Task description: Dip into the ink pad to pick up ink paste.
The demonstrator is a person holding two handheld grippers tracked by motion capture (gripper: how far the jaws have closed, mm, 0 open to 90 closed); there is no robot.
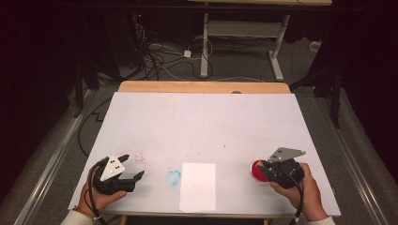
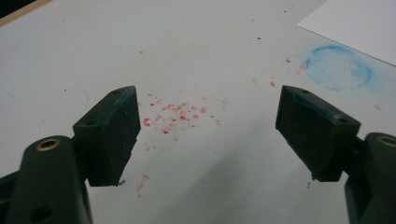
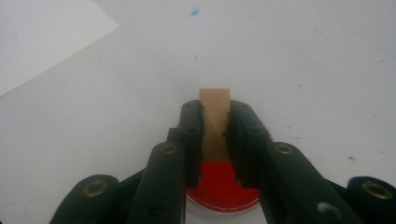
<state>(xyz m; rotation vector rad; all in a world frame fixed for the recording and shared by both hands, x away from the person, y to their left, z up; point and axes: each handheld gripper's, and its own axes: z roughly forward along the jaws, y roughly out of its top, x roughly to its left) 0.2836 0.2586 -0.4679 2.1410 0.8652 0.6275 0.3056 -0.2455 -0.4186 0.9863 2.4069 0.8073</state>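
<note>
Clearly the work in hand is stamping: the right claw [image 3: 215,140] is closed tight on a small wooden stamp [image 3: 215,119], its tan block pinched between the two black jaws, and it is held over the round red ink pad [image 3: 223,184] that sits near the right end of the surface's [image 1: 202,117] near edge. Whether the stamp's face touches the ink cannot be told from the right gripper view. The left claw [image 2: 208,135] stands wide open with nothing in it, low over the near left corner, above a scatter of red ink specks [image 2: 175,114]. A white sheet of paper [image 1: 197,186] lies at the middle of the near edge, with a faint blue ring stain [image 1: 173,177] just beside its left side.

To do this step well, I would press the stamp straight down on the pad so the face inks evenly, keeping the grip firm so the block does not twist. Lift vertically, then carry it level toward the paper. The free claw could pin the paper's left margin, so the sheet does not lift with the stamp.
</note>
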